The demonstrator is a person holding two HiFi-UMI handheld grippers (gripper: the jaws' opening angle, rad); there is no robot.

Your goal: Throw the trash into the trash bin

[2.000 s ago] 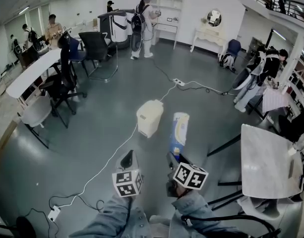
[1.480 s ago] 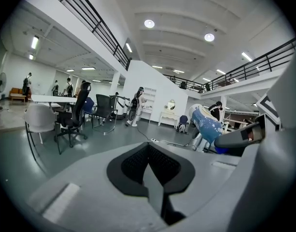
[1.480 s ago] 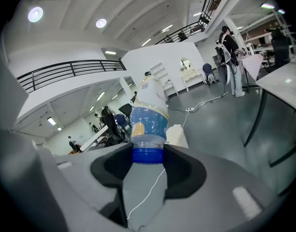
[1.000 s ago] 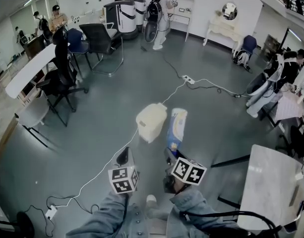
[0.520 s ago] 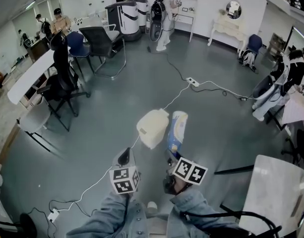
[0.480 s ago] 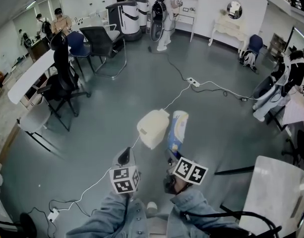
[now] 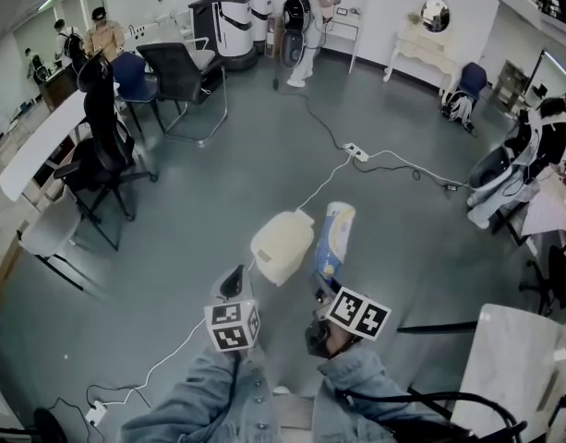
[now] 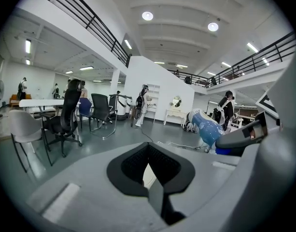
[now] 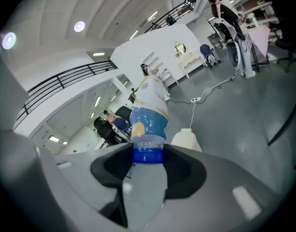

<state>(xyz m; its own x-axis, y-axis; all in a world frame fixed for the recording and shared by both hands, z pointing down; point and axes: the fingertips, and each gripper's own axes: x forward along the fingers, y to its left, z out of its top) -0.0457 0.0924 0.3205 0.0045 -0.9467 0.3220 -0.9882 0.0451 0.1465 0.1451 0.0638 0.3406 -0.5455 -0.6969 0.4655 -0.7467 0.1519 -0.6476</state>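
Right gripper view: the right tool (image 9: 148,154) is clamped on the blue-capped neck of a plastic bottle (image 9: 148,111), held in the air near the cream trash bin (image 7: 282,245) on the floor; the left tool (image 8: 148,164) is closed on nothing. Held only by that narrow end, the long bottle could pivot or slip out short of the trash bin, whose lid looks shut.

Both denim-sleeved arms reach forward, side by side; left tongs (image 7: 232,281) pinched together, empty; right tongs (image 7: 321,293) clamp a bottle (image 7: 335,235) by its cap
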